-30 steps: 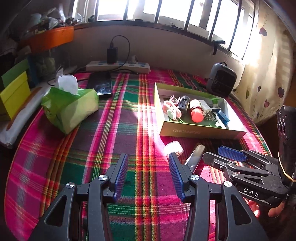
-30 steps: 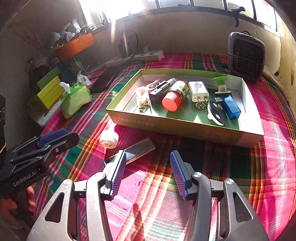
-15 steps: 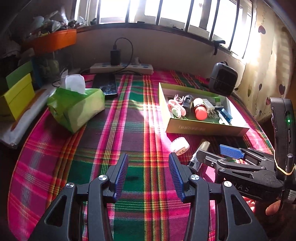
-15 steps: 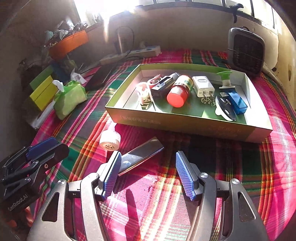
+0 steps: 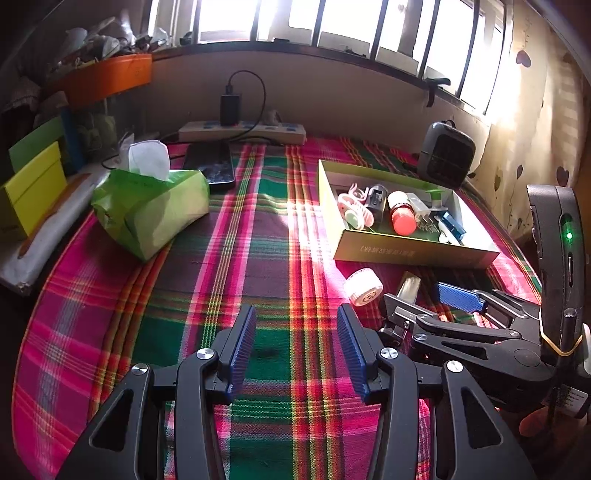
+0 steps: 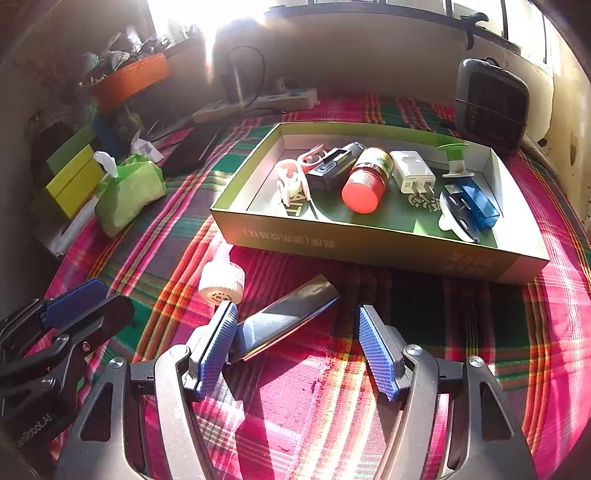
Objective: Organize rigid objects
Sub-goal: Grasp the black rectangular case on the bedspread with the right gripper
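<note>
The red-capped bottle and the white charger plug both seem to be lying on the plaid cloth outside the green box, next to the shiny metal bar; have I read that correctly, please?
Not quite. The red-capped bottle and the white charger plug lie inside the green box, as the right wrist view shows. The shiny metal bar does lie on the plaid cloth outside it.

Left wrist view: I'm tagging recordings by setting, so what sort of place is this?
Probably a lived-in room at home: a plaid-covered table under a barred window, with a tissue pack, and a power strip with a charger plugged in.
</note>
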Demonstrator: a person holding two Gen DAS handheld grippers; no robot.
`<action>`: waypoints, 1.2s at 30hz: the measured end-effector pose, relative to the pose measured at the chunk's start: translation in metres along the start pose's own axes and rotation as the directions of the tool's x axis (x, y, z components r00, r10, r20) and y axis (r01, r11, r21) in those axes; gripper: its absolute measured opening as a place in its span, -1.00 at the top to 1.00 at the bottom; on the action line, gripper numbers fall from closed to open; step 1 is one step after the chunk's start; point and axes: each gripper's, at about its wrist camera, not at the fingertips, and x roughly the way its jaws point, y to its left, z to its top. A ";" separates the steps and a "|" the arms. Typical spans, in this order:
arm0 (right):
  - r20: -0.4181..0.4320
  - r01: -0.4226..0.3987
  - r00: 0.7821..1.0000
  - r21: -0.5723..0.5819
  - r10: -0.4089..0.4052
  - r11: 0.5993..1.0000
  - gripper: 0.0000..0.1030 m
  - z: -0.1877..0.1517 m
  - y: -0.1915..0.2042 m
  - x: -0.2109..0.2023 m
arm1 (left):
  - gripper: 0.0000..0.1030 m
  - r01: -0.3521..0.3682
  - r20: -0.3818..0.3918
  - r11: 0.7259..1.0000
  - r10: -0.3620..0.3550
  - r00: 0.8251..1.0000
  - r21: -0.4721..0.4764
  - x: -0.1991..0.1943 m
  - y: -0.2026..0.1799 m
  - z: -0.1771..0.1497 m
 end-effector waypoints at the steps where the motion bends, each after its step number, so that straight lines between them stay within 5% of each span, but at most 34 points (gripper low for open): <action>1: -0.002 0.009 1.000 -0.005 -0.009 1.000 -0.29 0.001 0.002 0.001 | 0.14 0.001 0.000 1.000 -0.001 1.000 0.000 0.001 0.000 0.000; 17: 0.002 0.113 0.994 -0.061 -0.113 0.992 -0.29 -0.008 -0.003 -0.004 | 0.14 0.024 -0.014 1.000 -0.024 1.000 -0.001 0.005 0.001 0.000; 32: 0.007 0.103 0.995 -0.062 -0.102 0.993 -0.29 -0.005 -0.018 -0.008 | 0.14 0.143 -0.079 0.989 -0.144 0.986 -0.022 0.029 -0.014 0.007; 36: 0.013 0.098 0.995 -0.061 -0.098 0.993 -0.08 -0.005 -0.021 -0.009 | 0.14 0.161 -0.090 0.987 -0.163 0.983 -0.027 0.035 -0.018 0.011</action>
